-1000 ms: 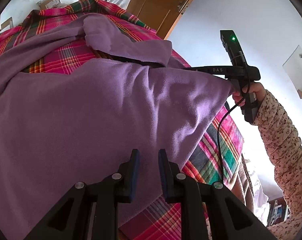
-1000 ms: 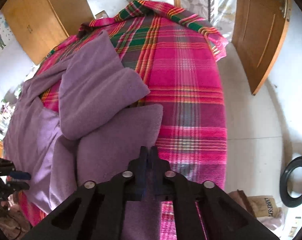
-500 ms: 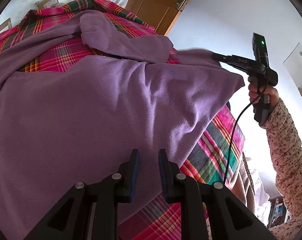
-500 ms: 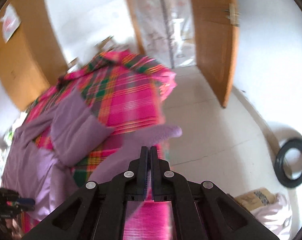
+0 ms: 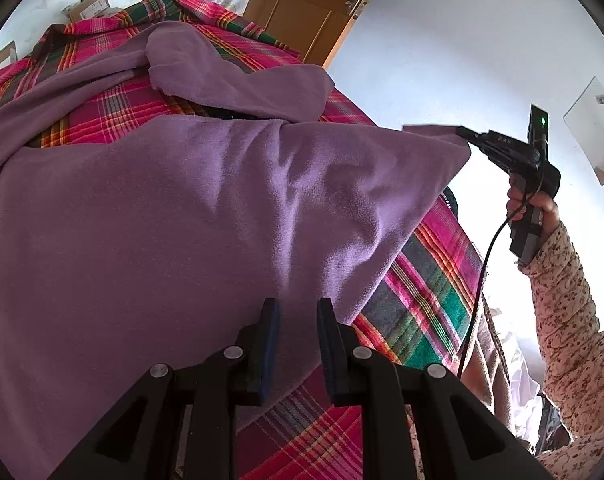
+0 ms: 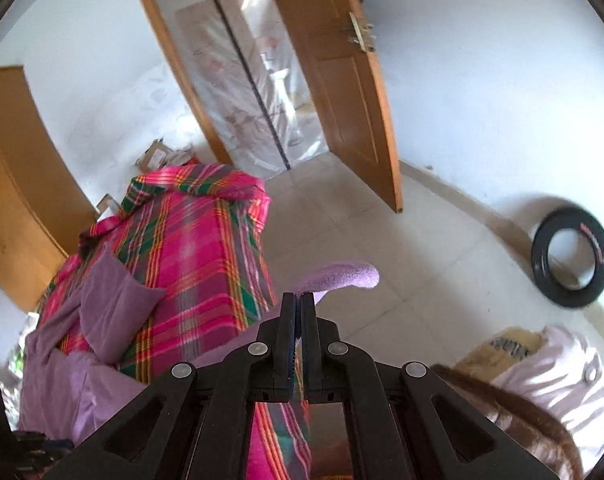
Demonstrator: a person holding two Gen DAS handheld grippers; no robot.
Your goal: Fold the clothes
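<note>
A purple fleece garment (image 5: 174,208) lies spread over a bed with a pink plaid cover (image 5: 425,292). My left gripper (image 5: 296,312) hovers open over the garment's near edge, nothing between its fingers. My right gripper (image 6: 298,302) is shut on a corner of the purple garment (image 6: 337,276), which sticks out past the fingertips. From the left wrist view, the right gripper (image 5: 467,134) holds that corner lifted off the bed's right side, so the cloth is stretched taut. A folded sleeve (image 5: 222,72) lies further back on the plaid cover.
A hand (image 5: 535,206) in a floral sleeve holds the right gripper. Beyond the bed stand an open wooden door (image 6: 341,92) and a plastic-covered doorway. A black tyre (image 6: 569,256) leans against the wall on the tiled floor. A wooden wardrobe (image 6: 18,184) stands left.
My right gripper has lifted the garment's corner up and away to the right, off the bed, and its view swung up toward the door. The left gripper stayed open in place.
</note>
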